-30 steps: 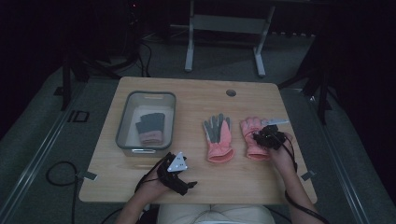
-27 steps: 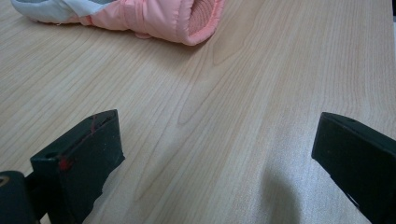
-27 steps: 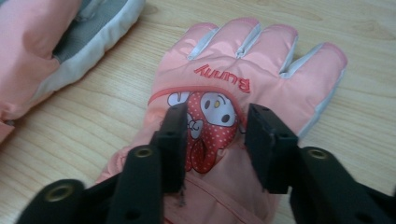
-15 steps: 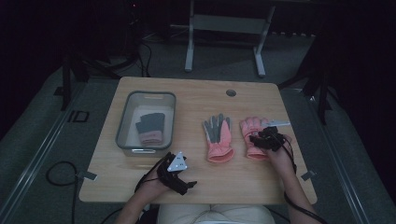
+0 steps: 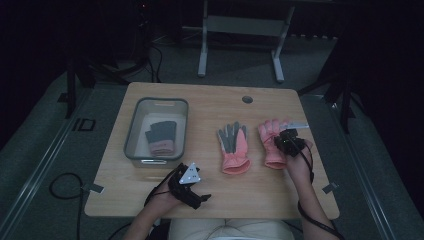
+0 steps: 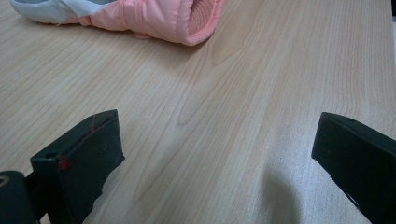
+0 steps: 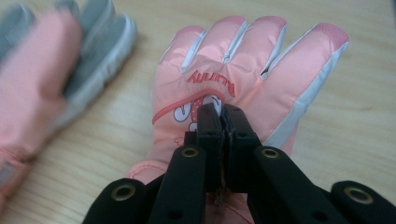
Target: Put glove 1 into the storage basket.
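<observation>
1. A clear plastic bin [image 5: 131,131] stands at the table's [image 5: 210,107] left, with a dark glove [image 5: 161,137] lying inside.
2. The left gripper [image 5: 186,186] rests near the front edge, its jaws wide with bare wood between them.
3. A pink ski glove lies palm up [image 5: 234,148] mid-table, its grey palm showing.
4. Beside it, the right gripper [image 7: 221,122] has just closed its jaws; they now pinch the back fabric of the second pink glove [image 7: 233,79].
5. Lift straight and slowly, since a thin pinch of padded cloth may slip.
6. Red lettering below the fingers reads upside down, apparently "BUNNY".
</observation>
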The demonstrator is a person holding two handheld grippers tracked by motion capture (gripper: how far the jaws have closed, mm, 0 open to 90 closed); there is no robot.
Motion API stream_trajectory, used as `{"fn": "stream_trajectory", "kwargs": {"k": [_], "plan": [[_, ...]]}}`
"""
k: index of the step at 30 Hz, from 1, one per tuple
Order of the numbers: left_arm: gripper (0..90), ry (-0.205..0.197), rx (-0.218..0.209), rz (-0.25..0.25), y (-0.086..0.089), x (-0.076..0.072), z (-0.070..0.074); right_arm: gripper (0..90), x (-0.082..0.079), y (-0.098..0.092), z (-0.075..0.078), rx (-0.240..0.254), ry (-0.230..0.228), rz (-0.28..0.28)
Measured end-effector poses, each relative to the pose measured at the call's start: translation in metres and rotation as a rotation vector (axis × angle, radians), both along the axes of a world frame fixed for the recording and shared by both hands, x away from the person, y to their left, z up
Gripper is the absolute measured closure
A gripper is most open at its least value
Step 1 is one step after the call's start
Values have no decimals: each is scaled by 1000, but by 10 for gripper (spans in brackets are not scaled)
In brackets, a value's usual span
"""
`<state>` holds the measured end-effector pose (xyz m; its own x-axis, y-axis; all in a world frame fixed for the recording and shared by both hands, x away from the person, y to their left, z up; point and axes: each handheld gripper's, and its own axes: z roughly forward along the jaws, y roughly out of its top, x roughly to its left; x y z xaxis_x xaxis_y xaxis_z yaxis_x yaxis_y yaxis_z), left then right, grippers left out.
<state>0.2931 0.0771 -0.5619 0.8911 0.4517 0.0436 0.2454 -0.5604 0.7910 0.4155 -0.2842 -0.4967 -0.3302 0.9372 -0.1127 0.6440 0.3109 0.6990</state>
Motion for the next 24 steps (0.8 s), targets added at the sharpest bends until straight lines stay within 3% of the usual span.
{"fn": "stream_trajectory", "kwargs": {"k": [6,15,19,24], "plan": [[15,-1,-2,1,0,0,0,869,-7,10,34,39,-59,-28],[15,-3,0,4,0,0,0,869,-28,56,79,56,-133,10],[14,-1,-5,4,0,0,0,869,-36,84,86,63,-142,36],[14,-4,0,3,0,0,0,868,-42,116,81,61,-126,84]]}}
